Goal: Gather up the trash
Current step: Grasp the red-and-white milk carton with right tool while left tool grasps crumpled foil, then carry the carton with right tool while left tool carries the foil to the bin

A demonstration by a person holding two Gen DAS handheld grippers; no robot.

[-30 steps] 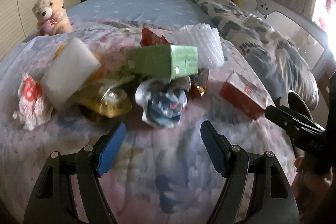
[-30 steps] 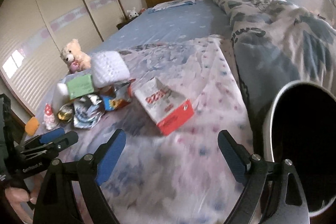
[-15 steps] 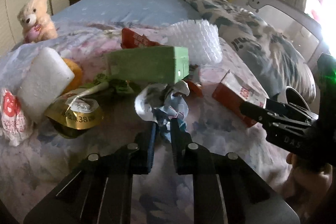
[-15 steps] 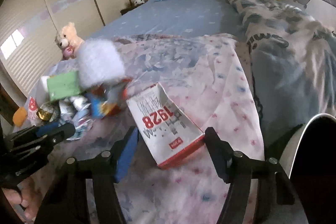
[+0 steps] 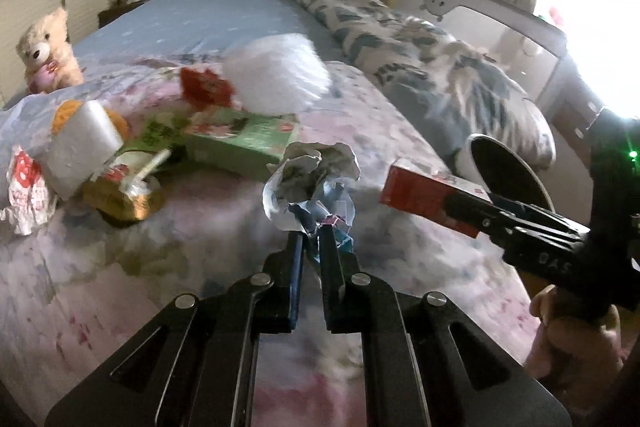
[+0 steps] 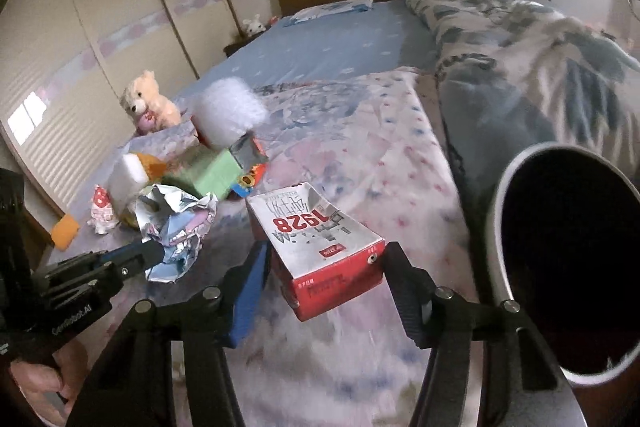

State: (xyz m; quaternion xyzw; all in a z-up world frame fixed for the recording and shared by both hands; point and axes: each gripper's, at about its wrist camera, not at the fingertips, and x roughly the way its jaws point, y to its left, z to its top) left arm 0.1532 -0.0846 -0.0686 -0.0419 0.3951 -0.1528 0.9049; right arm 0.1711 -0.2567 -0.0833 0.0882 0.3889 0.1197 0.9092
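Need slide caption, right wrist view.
Right gripper closing around red-and-white cardboard box beside black-lined bin.

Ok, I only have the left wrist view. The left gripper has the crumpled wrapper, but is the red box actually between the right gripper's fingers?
Observer: Yes. The right wrist view shows the red box between both fingers of the right gripper. Its jaws are closing, and the pads look to be against the box's sides.
Operator: Any trash outside my view?
Observer: An orange block lies near the bed's edge, just left of the red-and-white bag.
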